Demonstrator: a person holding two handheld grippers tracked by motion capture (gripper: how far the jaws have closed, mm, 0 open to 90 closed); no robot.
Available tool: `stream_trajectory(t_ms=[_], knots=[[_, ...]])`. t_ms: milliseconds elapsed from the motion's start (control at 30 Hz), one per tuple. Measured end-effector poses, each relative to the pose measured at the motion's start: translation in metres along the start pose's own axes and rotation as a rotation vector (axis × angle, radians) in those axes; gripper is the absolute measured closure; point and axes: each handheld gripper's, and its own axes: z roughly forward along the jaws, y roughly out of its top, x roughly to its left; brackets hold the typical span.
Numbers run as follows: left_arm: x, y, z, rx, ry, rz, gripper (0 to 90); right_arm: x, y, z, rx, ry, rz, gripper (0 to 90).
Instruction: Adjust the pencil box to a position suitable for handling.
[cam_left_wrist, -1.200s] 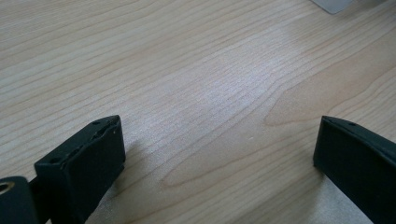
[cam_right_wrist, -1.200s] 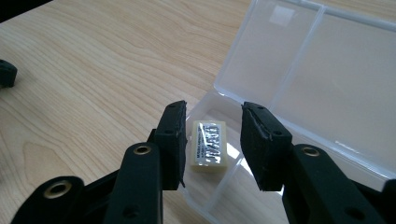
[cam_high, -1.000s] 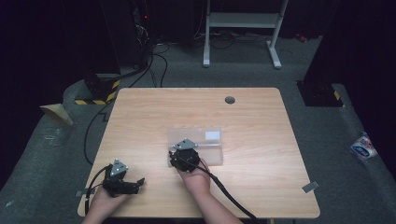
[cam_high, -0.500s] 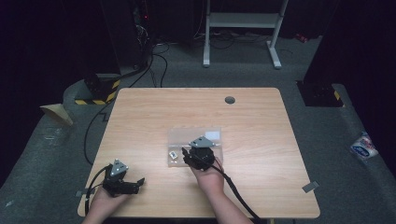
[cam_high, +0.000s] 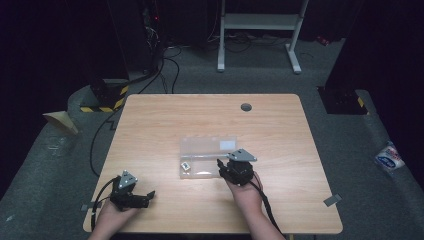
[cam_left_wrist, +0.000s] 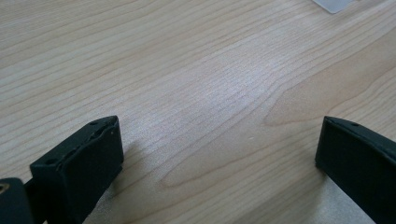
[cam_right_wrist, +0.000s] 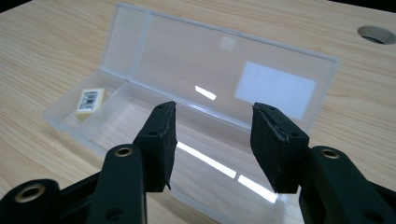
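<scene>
Slid rightward along the open clear plastic hinged case (cam_high: 207, 156) mid-table, right gripper (cam_right_wrist: 212, 140) part-open after widening, empty above its long tray; left gripper (cam_left_wrist: 219, 154) wide, idle, empty.

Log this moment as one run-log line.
left gripper: open, resting on table | right gripper: open, empty, at open clear case | eraser: in end compartment
</scene>
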Motion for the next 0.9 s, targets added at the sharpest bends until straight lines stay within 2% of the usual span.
stream_trajectory(t_ms=[200,367,433,500,533,567,600,667,867,900], knots=[[0.0,0.0,0.0,-0.001,-0.001,-0.005,0.6,-0.016,-0.013,-0.009,0.007,-0.018,0.005,49.4],[0.0,0.0,0.0,-0.003,0.0,-0.005,0.5,-0.041,-0.028,-0.023,0.018,-0.051,0.031,48.0],[0.0,0.0,0.0,-0.003,-0.001,-0.005,0.5,-0.044,-0.03,-0.024,0.021,-0.059,0.035,47.7],[0.0,0.0,0.0,0.001,-0.006,-0.002,0.2,-0.058,-0.043,-0.032,0.037,-0.093,0.051,45.9],[0.0,0.0,0.0,0.001,-0.006,-0.002,0.2,-0.058,-0.043,-0.032,0.037,-0.093,0.051,45.9],[0.0,0.0,0.001,0.001,-0.008,-0.002,0.2,-0.067,-0.051,-0.037,0.047,-0.118,0.062,44.5],[0.0,0.0,0.001,0.001,-0.008,-0.002,0.2,-0.067,-0.051,-0.037,0.047,-0.118,0.062,44.5],[0.0,0.0,0.0,0.001,-0.009,0.0,0.2,-0.083,-0.063,-0.045,0.068,-0.152,0.09,42.6],[0.0,0.0,0.001,0.001,-0.01,-0.001,0.1,-0.113,-0.084,-0.063,0.14,-0.224,0.148,38.1],[0.0,0.0,0.0,0.0,-0.01,-0.001,0.2,-0.117,-0.087,-0.064,0.147,-0.237,0.142,37.3]])
